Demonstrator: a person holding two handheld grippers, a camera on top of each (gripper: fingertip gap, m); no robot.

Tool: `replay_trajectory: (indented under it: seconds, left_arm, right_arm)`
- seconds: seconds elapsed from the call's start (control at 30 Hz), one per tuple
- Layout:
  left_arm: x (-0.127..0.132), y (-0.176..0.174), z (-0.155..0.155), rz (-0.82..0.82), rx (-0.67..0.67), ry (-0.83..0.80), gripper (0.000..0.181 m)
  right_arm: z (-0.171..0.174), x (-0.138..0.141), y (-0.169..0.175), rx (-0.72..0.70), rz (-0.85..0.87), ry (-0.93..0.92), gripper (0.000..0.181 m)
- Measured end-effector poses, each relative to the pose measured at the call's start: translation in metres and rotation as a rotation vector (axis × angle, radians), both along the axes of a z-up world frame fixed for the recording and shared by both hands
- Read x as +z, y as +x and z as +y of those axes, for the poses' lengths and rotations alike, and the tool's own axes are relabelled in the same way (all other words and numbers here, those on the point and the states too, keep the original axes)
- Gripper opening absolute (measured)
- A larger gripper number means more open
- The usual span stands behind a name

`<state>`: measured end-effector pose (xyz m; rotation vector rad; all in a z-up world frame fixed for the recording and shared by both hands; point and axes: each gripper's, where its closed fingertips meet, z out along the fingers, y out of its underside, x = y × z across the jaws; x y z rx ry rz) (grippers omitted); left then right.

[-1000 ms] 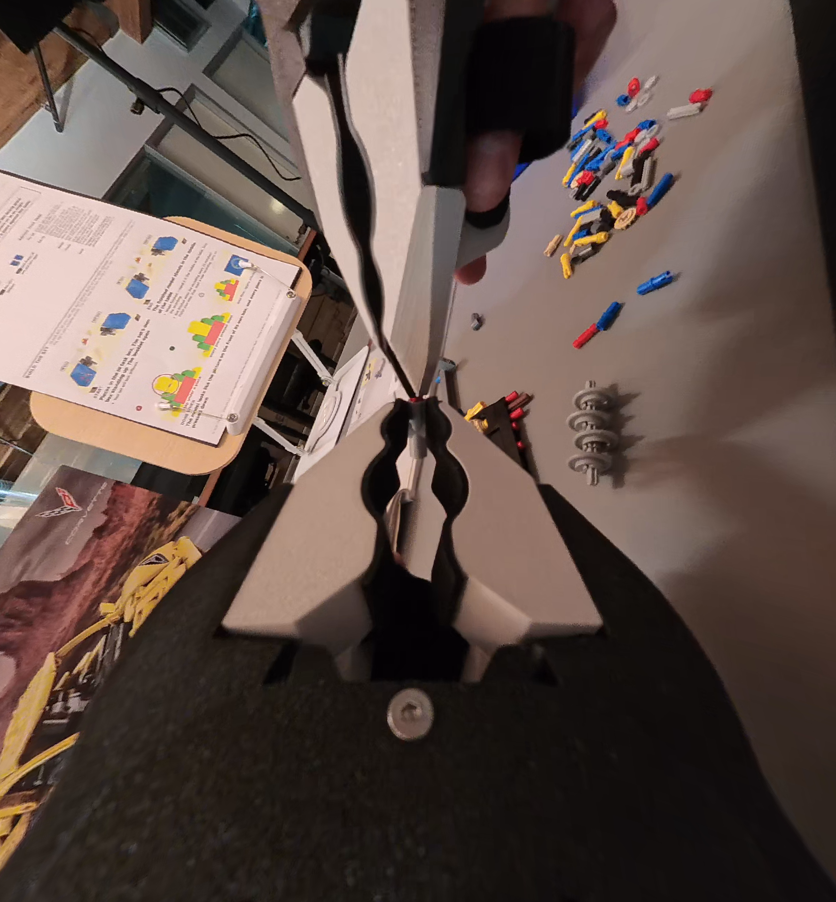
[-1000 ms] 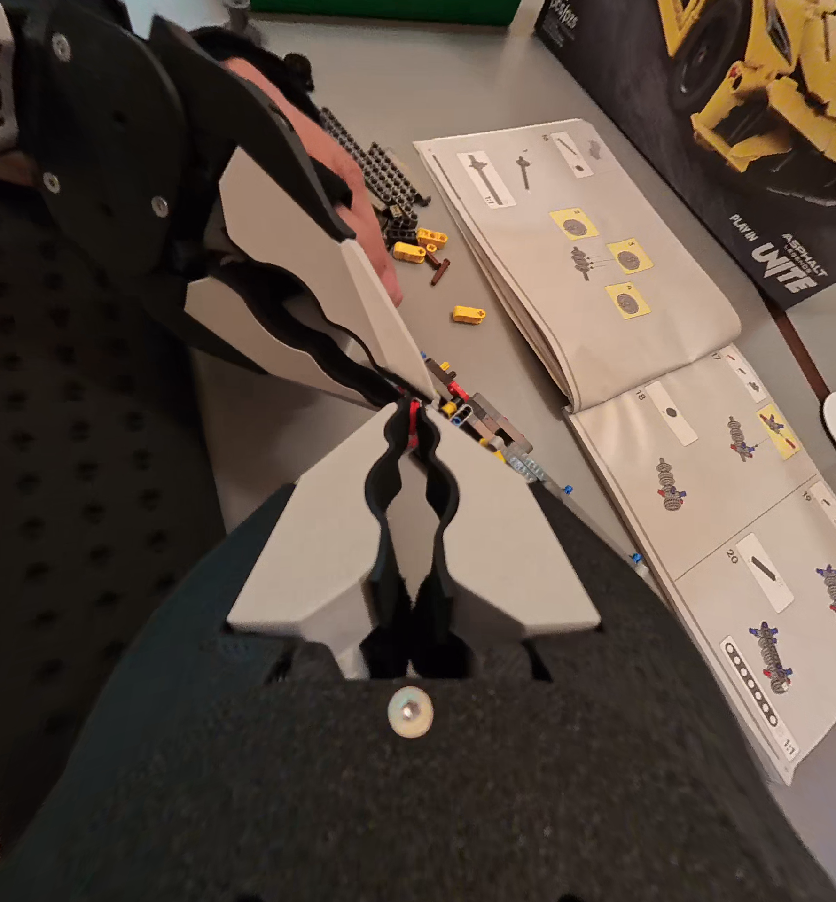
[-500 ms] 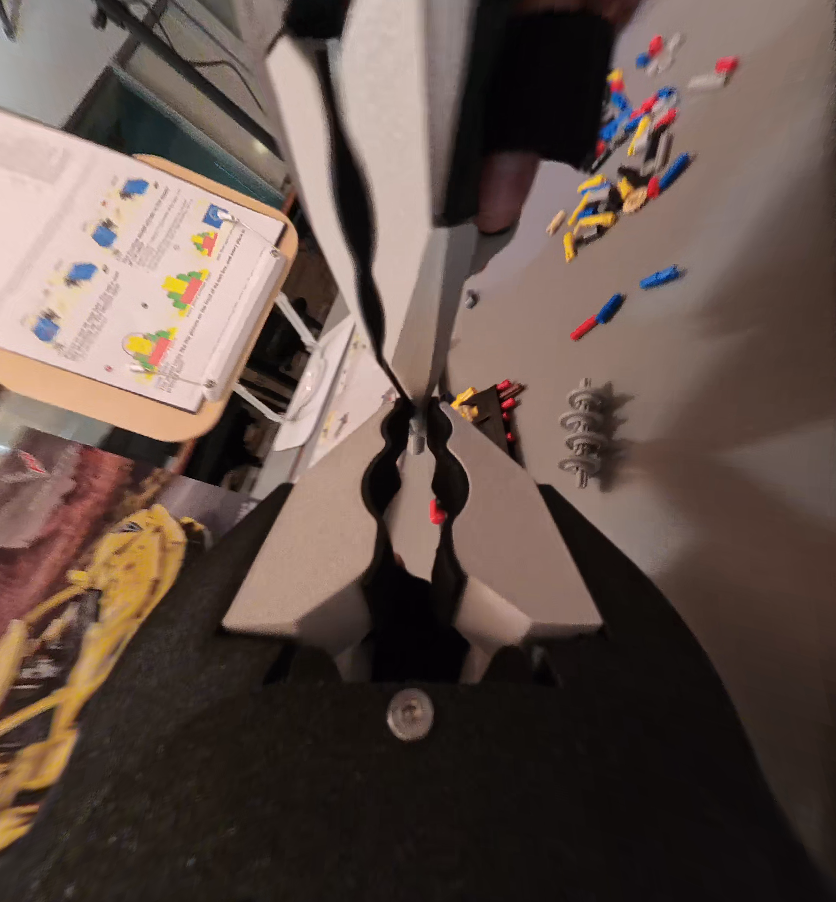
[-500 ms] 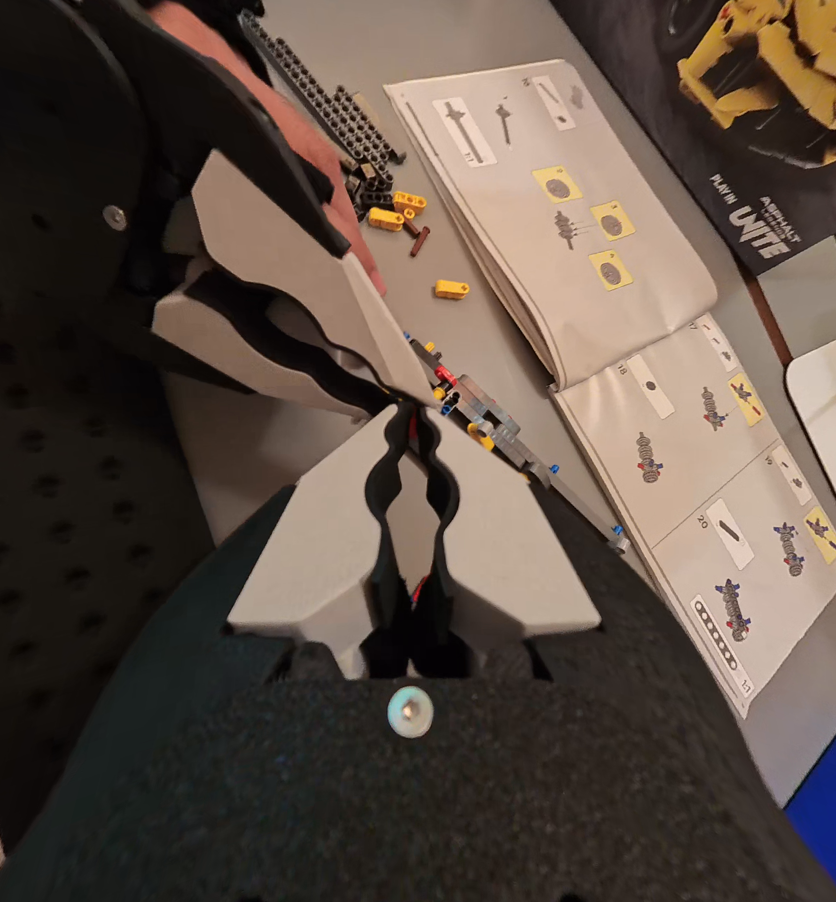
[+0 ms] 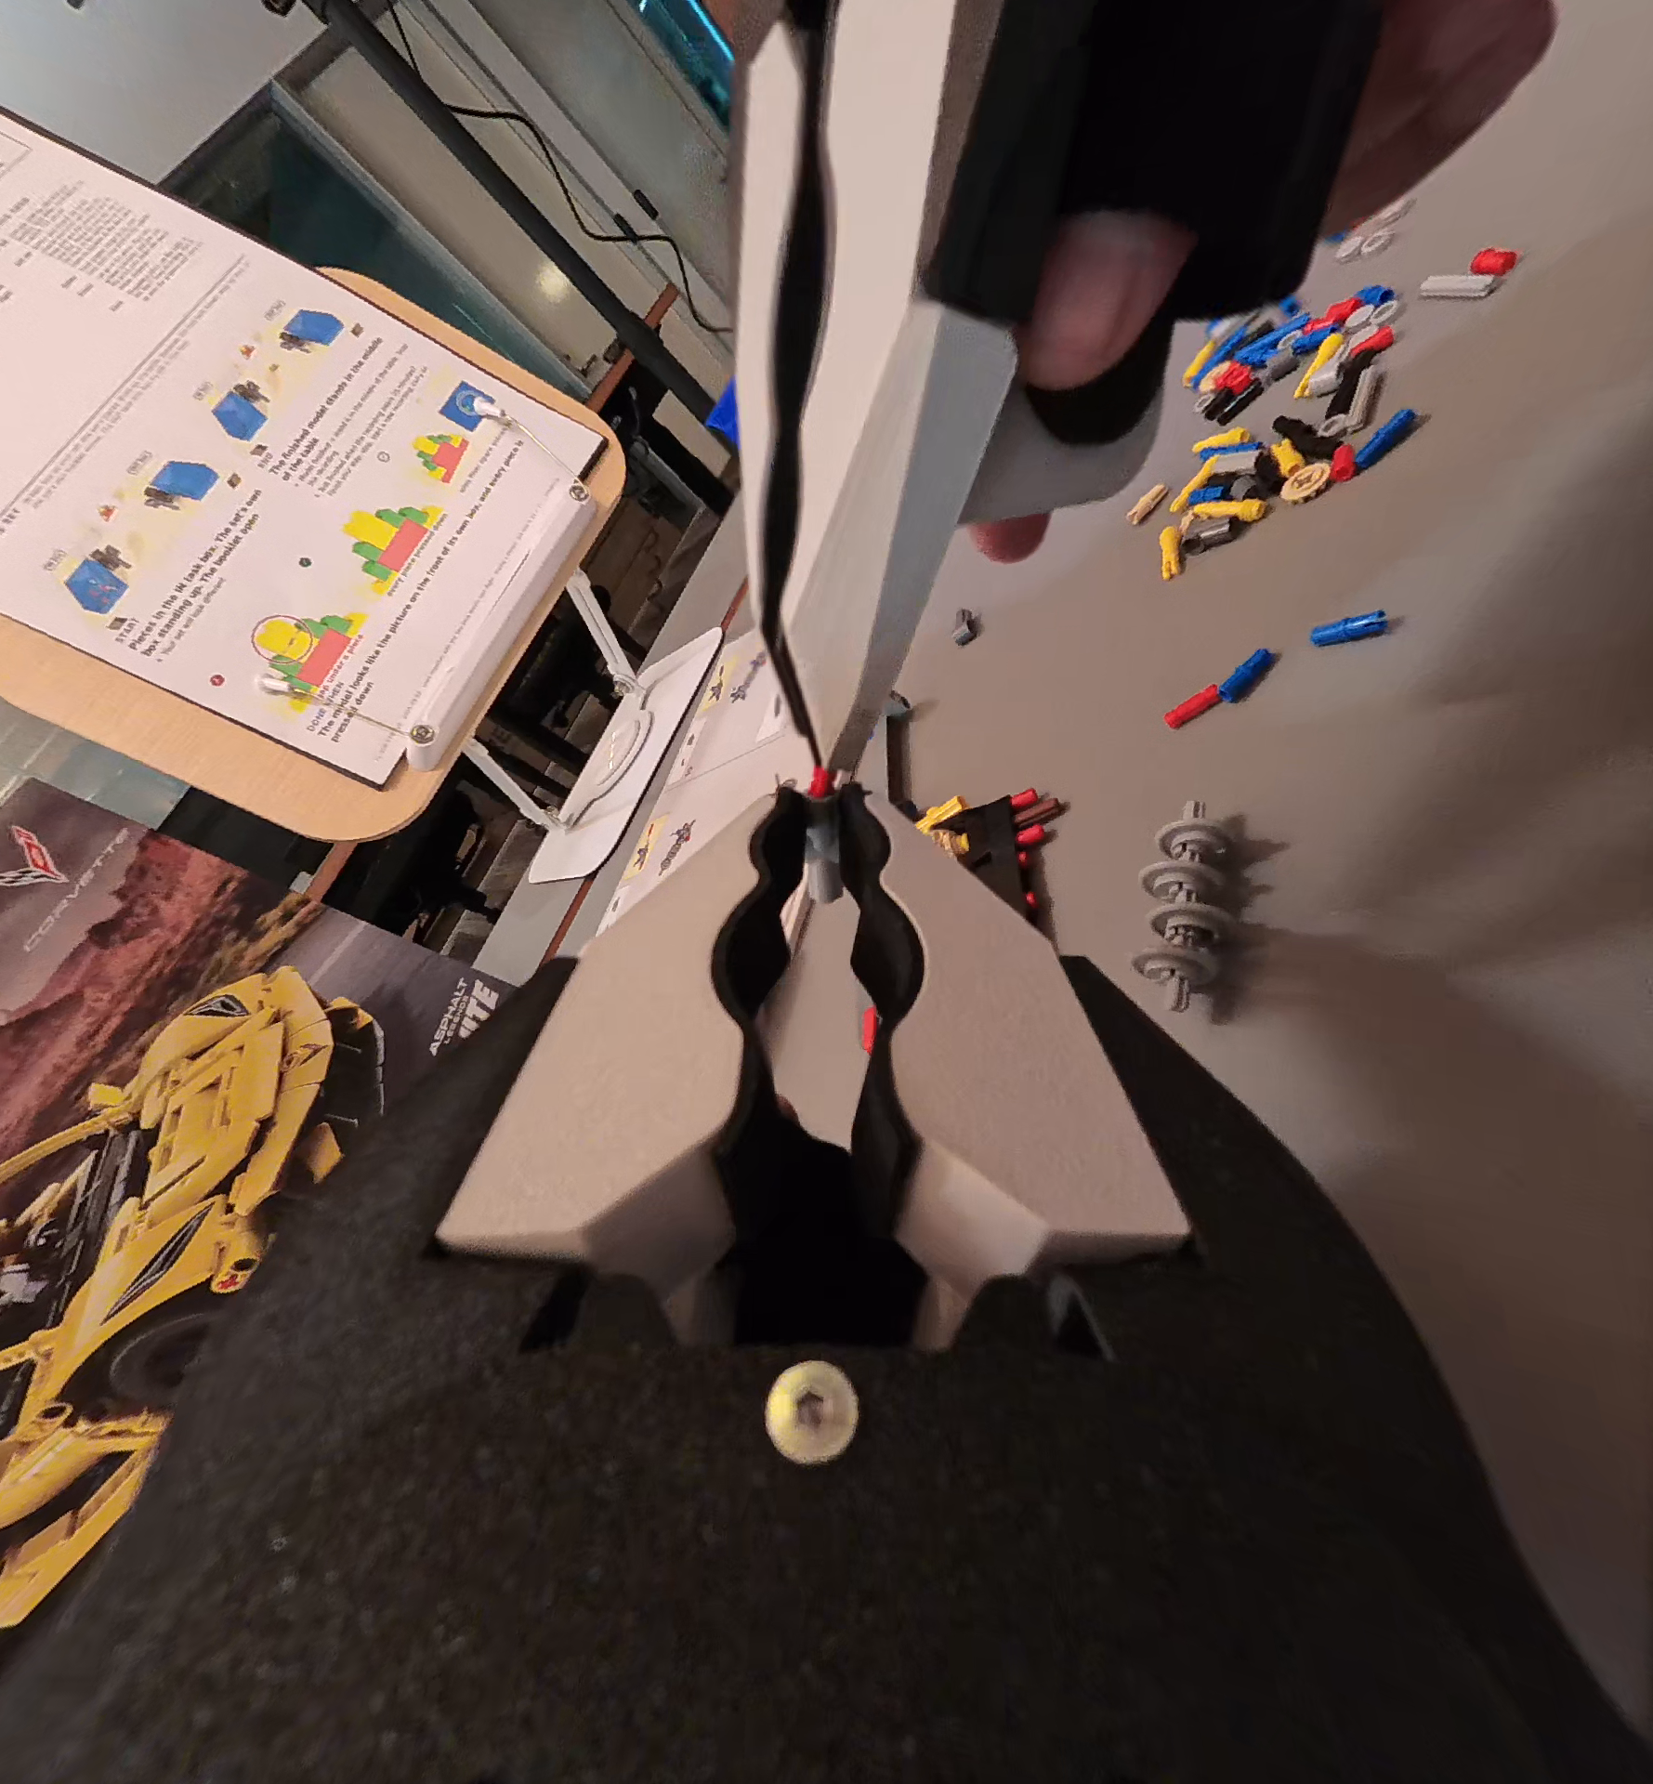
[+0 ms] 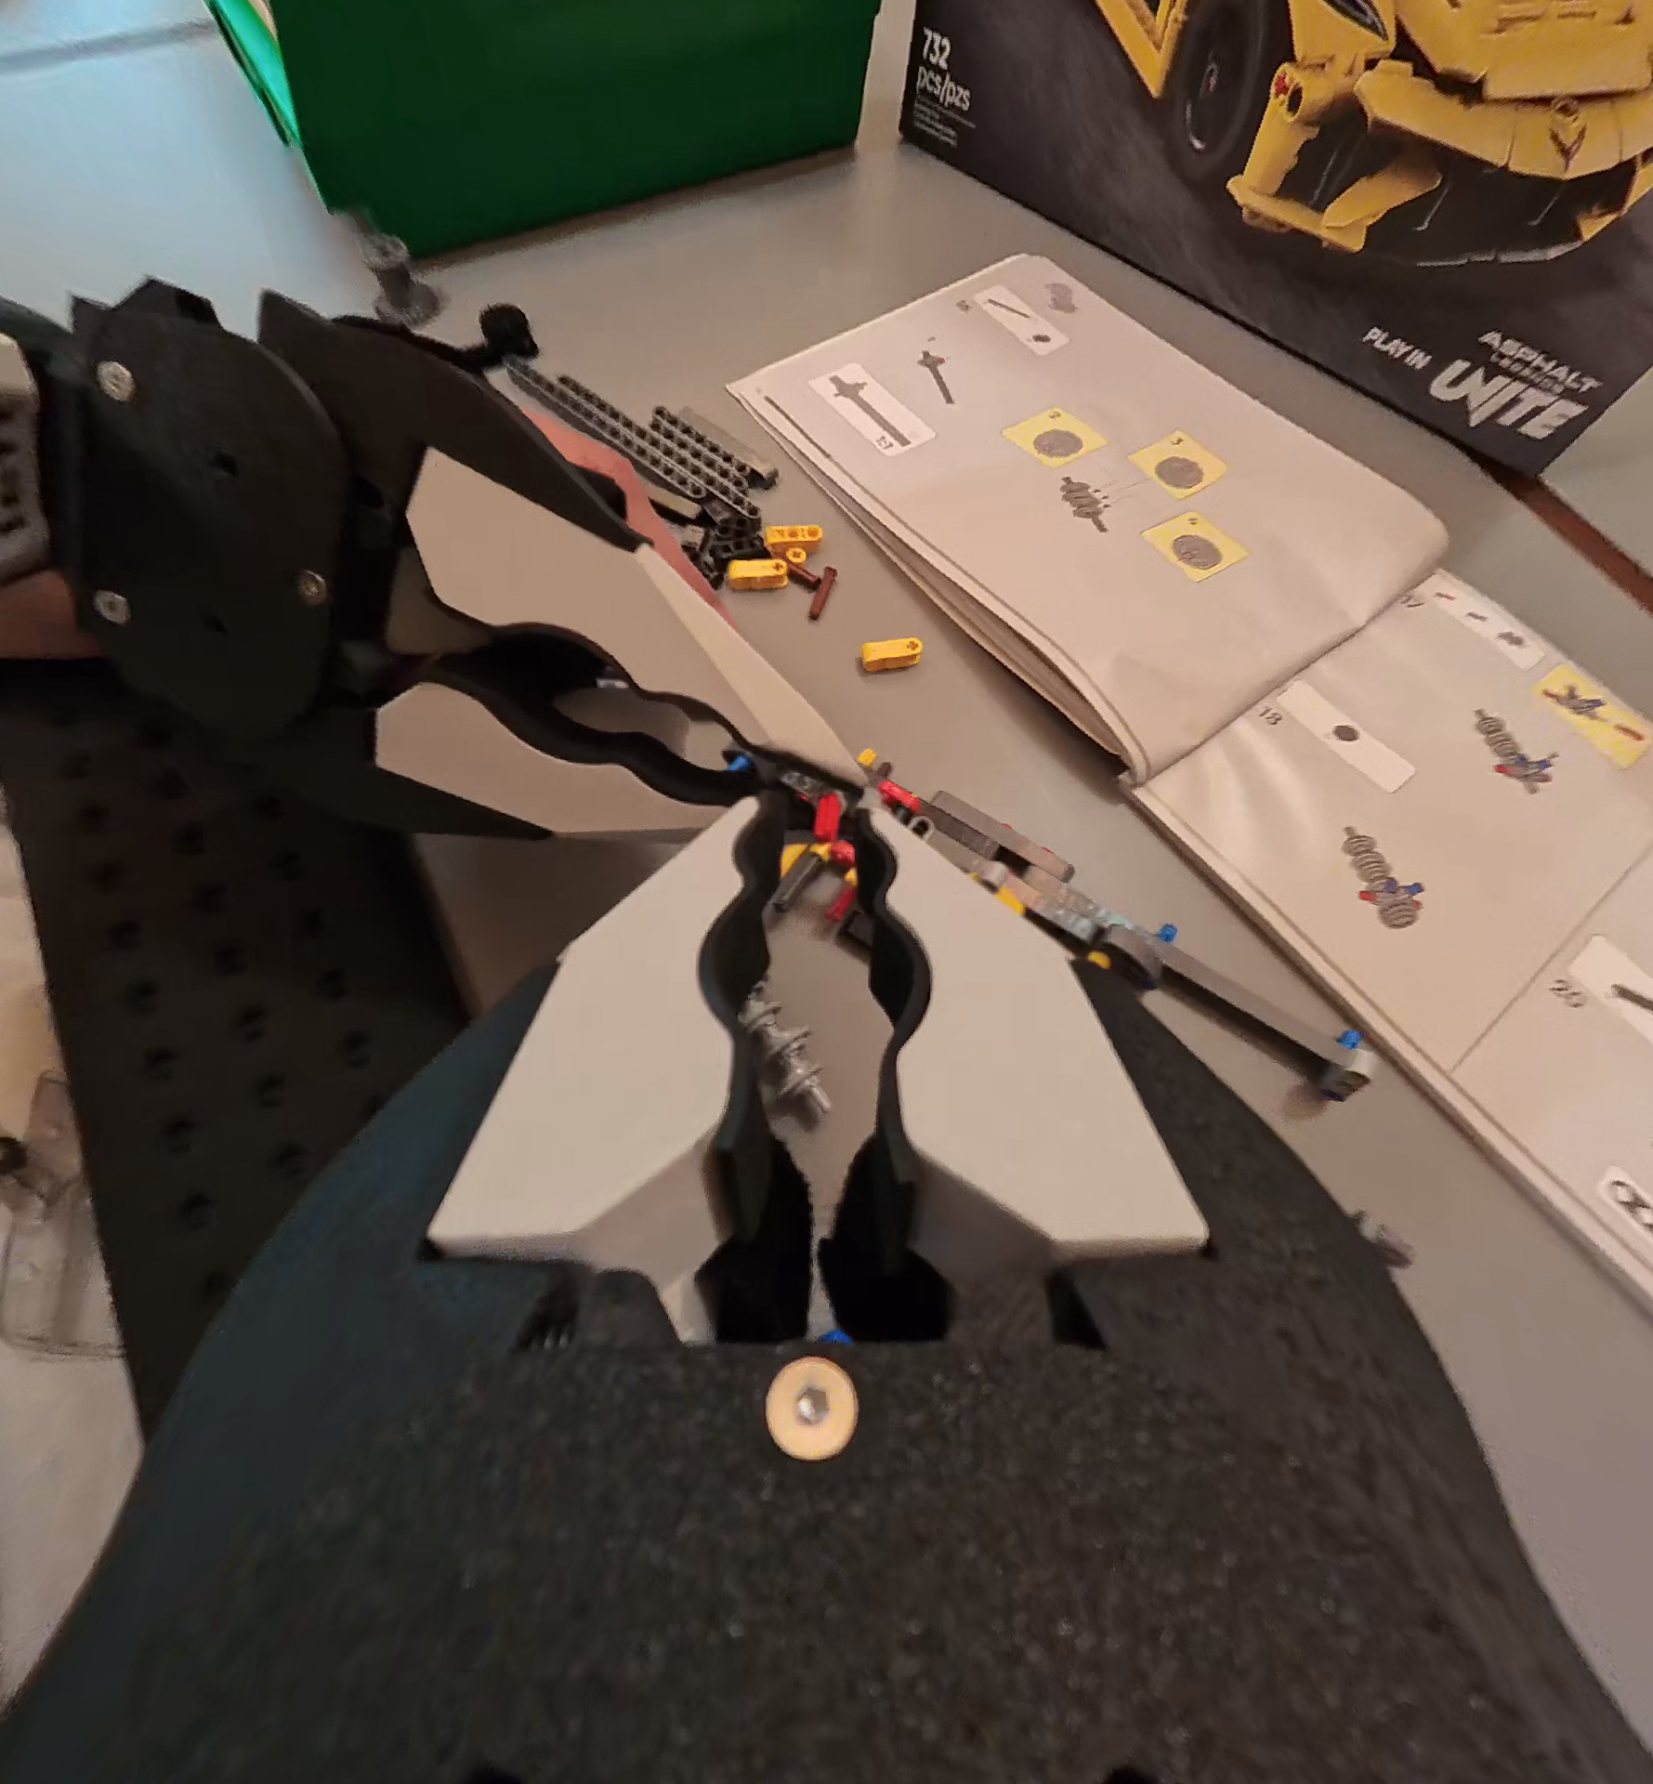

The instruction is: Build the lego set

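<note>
**Table layout at the gripper tips**

In the right wrist view, the open instruction booklet lies at two o'clock of the long beam assembly, with the set box behind it at one o'clock. Loose beams lie at eleven. In the left wrist view, the axle stack sits at three o'clock, the parts pile beyond at one.

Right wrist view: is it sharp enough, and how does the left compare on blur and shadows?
Right wrist view: the left gripper and green bin are motion-smeared; the instruction booklet is soft. Left wrist view: crisper, the grey axle assembly throws a long soft shadow on the table, with wide-angle bending at the edges.
</note>
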<state>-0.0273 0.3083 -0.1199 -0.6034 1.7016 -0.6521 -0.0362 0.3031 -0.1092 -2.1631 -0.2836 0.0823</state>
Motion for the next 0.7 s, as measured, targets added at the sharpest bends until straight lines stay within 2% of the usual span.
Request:
replay_trajectory:
  seconds: [0.1, 0.23, 0.37, 0.7]
  left_arm:
    - [0.003, 0.0, 0.001, -0.01, 0.0, -0.014, 0.006]
    - [0.002, -0.001, 0.0, -0.012, -0.005, 0.005, 0.006]
    - [-0.002, 0.0, -0.002, -0.001, -0.01, 0.019, 0.006]
    - [-0.006, 0.002, 0.001, 0.026, 0.007, 0.019, 0.006]
  right_arm:
    - [-0.002, 0.0, 0.001, -0.015, 0.107, 0.025, 0.013]
    - [-0.001, 0.0, -0.001, -0.019, 0.167, 0.048, 0.011]
    - [0.001, -0.005, 0.0, -0.025, 0.149, 0.036, 0.003]
    - [0.004, -0.011, 0.001, -0.044, 0.124, 0.006, 0.002]
